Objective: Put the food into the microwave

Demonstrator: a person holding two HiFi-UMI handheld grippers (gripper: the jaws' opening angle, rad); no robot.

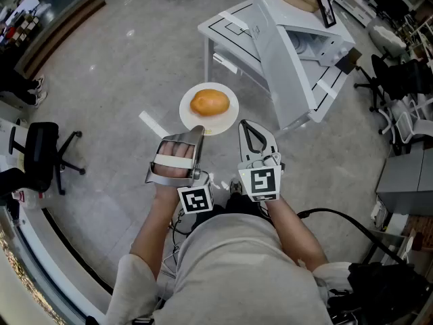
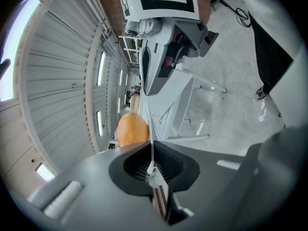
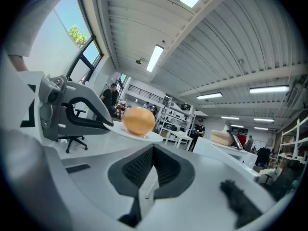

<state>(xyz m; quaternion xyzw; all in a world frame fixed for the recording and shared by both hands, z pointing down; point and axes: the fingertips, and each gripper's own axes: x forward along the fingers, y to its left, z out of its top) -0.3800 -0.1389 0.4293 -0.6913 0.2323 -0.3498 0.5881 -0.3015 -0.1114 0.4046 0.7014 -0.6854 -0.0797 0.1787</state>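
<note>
Bun [image 1: 210, 102] sits mid-plate in the head view, and the white plate [image 1: 232, 117] hangs in the air above the floor with its near rim clenched in my left gripper [image 1: 196, 131]. My right gripper [image 1: 249, 127] rides just beside it, clenched on nothing. The microwave [image 1: 284, 53] stands on the white tabletop [image 1: 226, 22], ahead and to the right of the plate, so my free right gripper is the nearer one. In the left gripper view the plate shows edge-on between the pressed jaws, with the bun [image 2: 132, 129] just past their tips. In the right gripper view the jaws meet empty. The bun [image 3: 138, 120] lies ahead-left and the microwave ahead-right, so I judge the carry must go forward and rightward.
</note>
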